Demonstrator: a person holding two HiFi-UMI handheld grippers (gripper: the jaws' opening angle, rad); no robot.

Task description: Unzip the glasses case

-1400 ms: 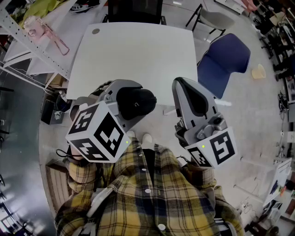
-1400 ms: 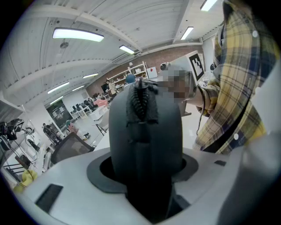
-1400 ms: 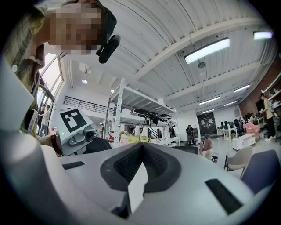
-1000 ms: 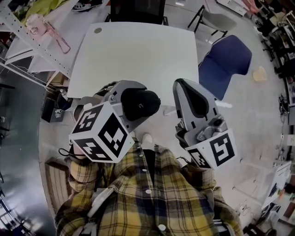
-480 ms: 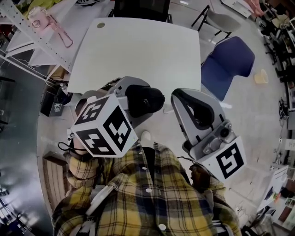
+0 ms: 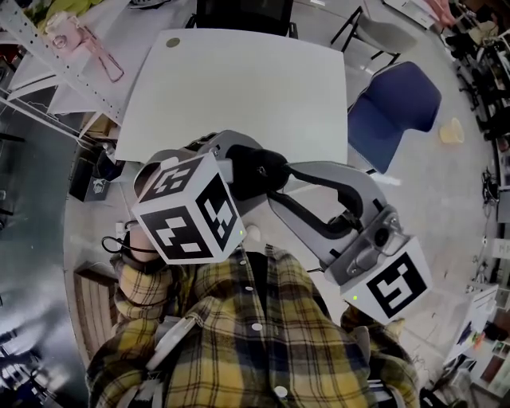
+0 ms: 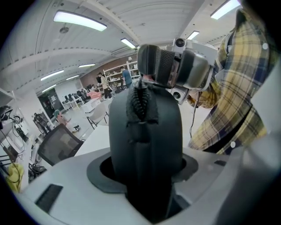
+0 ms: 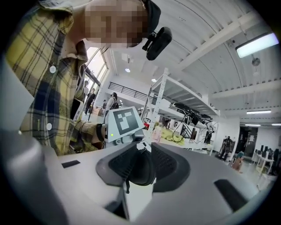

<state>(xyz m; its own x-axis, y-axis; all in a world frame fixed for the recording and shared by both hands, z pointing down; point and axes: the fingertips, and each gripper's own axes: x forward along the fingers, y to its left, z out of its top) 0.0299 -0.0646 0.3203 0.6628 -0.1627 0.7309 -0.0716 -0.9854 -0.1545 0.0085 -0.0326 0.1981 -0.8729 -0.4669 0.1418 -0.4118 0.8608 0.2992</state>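
Observation:
A black glasses case (image 6: 253, 169) is held in the air in front of the person's plaid shirt. My left gripper (image 6: 239, 174) is shut on the case's lower part, which stands upright between its jaws (image 7: 147, 132) with the zipper (image 7: 141, 102) running up its front. My right gripper (image 6: 275, 185) reaches in from the right. Its ribbed pads (image 7: 160, 66) sit at the top of the case, where the zipper ends. In the right gripper view the black case end (image 8: 137, 171) is nestled between the two pads, with a thin cord hanging below it.
A white table (image 6: 239, 88) lies just ahead, below the grippers. A blue chair (image 6: 394, 107) stands to its right, a black chair (image 6: 239, 16) at its far side and a metal shelf rack (image 6: 56, 72) to its left. More people and shelves stand farther off.
My right gripper has swung left from beside the case until its jaws closed round the case's top end. The left gripper, still holding the case, barely moved.

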